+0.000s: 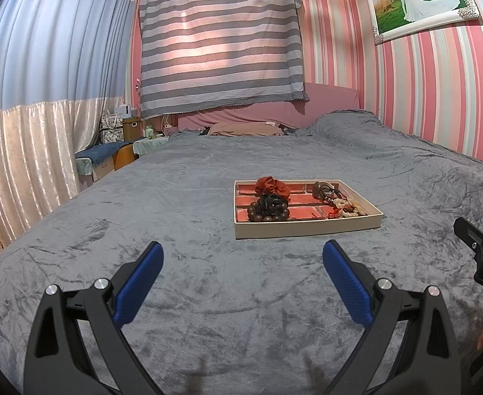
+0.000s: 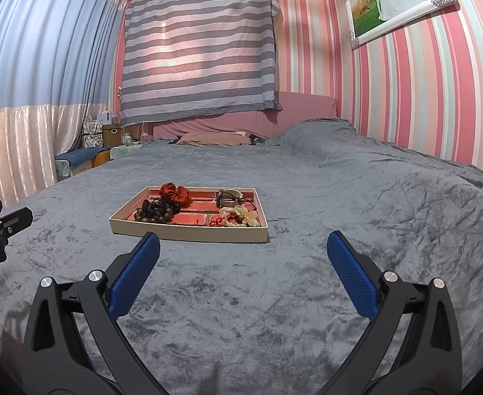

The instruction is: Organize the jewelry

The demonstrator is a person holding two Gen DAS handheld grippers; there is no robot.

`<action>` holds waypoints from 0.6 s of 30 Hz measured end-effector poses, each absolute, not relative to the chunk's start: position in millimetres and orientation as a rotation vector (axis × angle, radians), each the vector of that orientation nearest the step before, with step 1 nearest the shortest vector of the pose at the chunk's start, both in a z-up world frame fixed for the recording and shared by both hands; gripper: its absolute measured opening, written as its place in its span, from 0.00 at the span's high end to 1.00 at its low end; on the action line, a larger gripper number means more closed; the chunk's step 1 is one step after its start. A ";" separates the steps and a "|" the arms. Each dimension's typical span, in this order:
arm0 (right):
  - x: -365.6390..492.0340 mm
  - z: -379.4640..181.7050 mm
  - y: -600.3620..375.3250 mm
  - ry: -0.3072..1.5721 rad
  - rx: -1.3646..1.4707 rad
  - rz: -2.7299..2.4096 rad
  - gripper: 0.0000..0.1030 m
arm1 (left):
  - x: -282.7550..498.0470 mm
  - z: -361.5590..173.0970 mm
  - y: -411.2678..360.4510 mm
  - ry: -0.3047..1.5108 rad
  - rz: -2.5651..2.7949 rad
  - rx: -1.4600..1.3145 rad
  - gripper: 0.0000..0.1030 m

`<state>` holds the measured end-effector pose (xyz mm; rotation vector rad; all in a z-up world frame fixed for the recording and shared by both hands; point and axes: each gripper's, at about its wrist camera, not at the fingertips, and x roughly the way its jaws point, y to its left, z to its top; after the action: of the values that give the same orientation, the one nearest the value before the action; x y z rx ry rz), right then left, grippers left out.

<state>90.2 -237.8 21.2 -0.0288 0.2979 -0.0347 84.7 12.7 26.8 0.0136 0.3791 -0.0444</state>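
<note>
A shallow cream tray (image 1: 307, 227) (image 2: 188, 232) with a red brick-pattern floor lies on the grey bedspread. Inside it are a red scrunchie (image 1: 272, 186) (image 2: 175, 192), a dark wooden bead bracelet (image 1: 268, 214) (image 2: 152, 214) with black hair ties, a brown bracelet (image 1: 324, 191) (image 2: 230, 197) and a cream flower piece (image 1: 345, 206) (image 2: 238, 213). My left gripper (image 1: 241, 250) hovers open just short of the tray, with nothing between its fingers. My right gripper (image 2: 243, 242) is open too, near the tray's front right corner, also holding nothing.
The grey bedspread (image 1: 175, 197) covers a wide bed. Pink pillows (image 1: 244, 128) lie at the headboard, under a striped cloth. A curtain (image 1: 27, 131) and a cluttered bedside stand (image 1: 123, 128) are at left. A framed photo (image 1: 419, 0) hangs on the striped wall.
</note>
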 end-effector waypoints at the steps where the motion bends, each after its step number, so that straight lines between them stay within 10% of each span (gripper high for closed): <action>1: 89.8 21.1 -238.5 0.298 -0.028 -0.035 0.04 | 84.8 26.6 12.9 0.379 -0.045 0.014 0.08; 18: 89.9 20.8 -239.2 0.298 -0.029 -0.035 0.04 | 84.7 26.5 12.9 0.377 -0.043 0.014 0.08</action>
<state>89.9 -239.2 20.8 -0.0286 0.2985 -0.0355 84.7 12.9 26.5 0.0144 0.3772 -0.0433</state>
